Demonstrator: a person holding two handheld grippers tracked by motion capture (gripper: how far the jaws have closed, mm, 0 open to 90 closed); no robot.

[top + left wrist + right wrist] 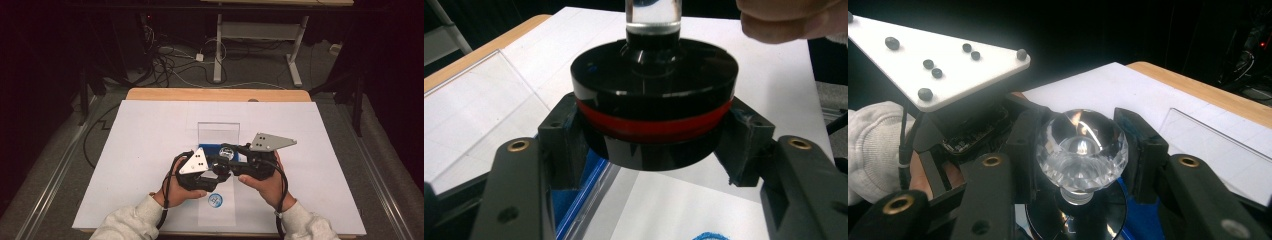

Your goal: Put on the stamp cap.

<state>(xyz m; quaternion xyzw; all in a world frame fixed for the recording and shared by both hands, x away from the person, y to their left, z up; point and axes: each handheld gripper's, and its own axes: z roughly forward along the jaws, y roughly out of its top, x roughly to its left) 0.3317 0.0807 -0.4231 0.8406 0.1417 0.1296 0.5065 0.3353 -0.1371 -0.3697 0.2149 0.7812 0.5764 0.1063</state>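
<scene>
Near the lower centre of the high view, two hand-held grippers are brought together over a white sheet (150,150) that covers the wooden table (215,94). The left gripper (212,172) is held at the left of the pair and the right gripper (227,155) at the right, each topped by a grey three-cornered plate.

In the left gripper view, a round black base (654,107) with a red band (654,127) around its side is seen clamped between the two black jaws, which are closed against its opposite edges. A clear stem (653,15) is seen rising from the middle of the base to the top edge of the frame.

In the right gripper view, a faceted glass ball (1081,147) is seen gripped at the centre of the frame, with the jaws pressed on its left and right sides. The black base is visible just beneath it at the lower centre.

Behind the grippers in the high view, a clear plastic box (218,132) with a blue lining (212,149) is shown. A round blue-marked label (215,200) is seen on the sheet at the lower centre, between the person's sleeves.
</scene>
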